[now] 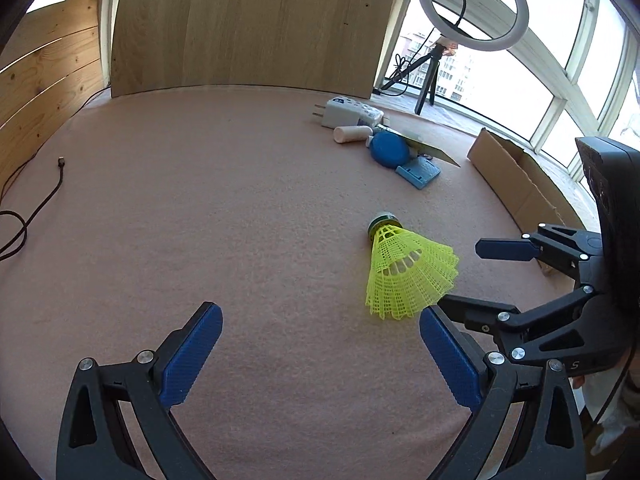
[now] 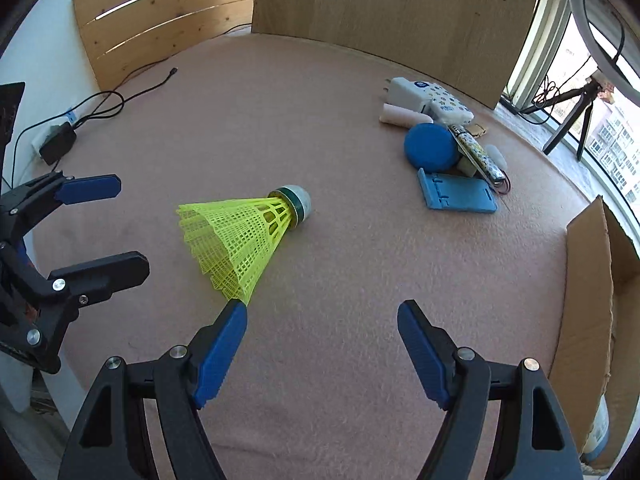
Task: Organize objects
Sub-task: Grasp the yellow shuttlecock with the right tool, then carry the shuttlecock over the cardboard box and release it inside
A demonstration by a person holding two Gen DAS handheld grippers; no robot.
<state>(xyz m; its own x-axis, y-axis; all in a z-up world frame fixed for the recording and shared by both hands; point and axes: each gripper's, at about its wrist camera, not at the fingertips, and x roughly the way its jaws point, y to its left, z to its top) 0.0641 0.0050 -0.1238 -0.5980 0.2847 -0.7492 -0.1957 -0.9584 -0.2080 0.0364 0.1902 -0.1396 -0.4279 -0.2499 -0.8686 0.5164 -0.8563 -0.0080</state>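
Observation:
A yellow plastic shuttlecock (image 1: 408, 272) (image 2: 240, 240) lies on its side on the pink felt table (image 1: 240, 200), its cork pointing away towards the pile. My left gripper (image 1: 318, 312) is open with nothing between its blue pads; the shuttlecock lies just beyond its right finger. My right gripper (image 2: 322, 308) is also open and holds nothing, and the skirt's rim lies right at its left fingertip (image 2: 236, 312). Each gripper shows in the other's view, the right gripper (image 1: 460, 276) and the left gripper (image 2: 132, 228), one on each side of the skirt.
A pile lies at the far right: a white charger (image 2: 408, 90), a pale cylinder (image 2: 400, 116), a blue disc (image 2: 430, 148), a blue stand (image 2: 456, 196). A cardboard box (image 2: 592, 300) stands at the right edge. A black cable (image 1: 36, 208) trails at the left. Wooden boards stand behind.

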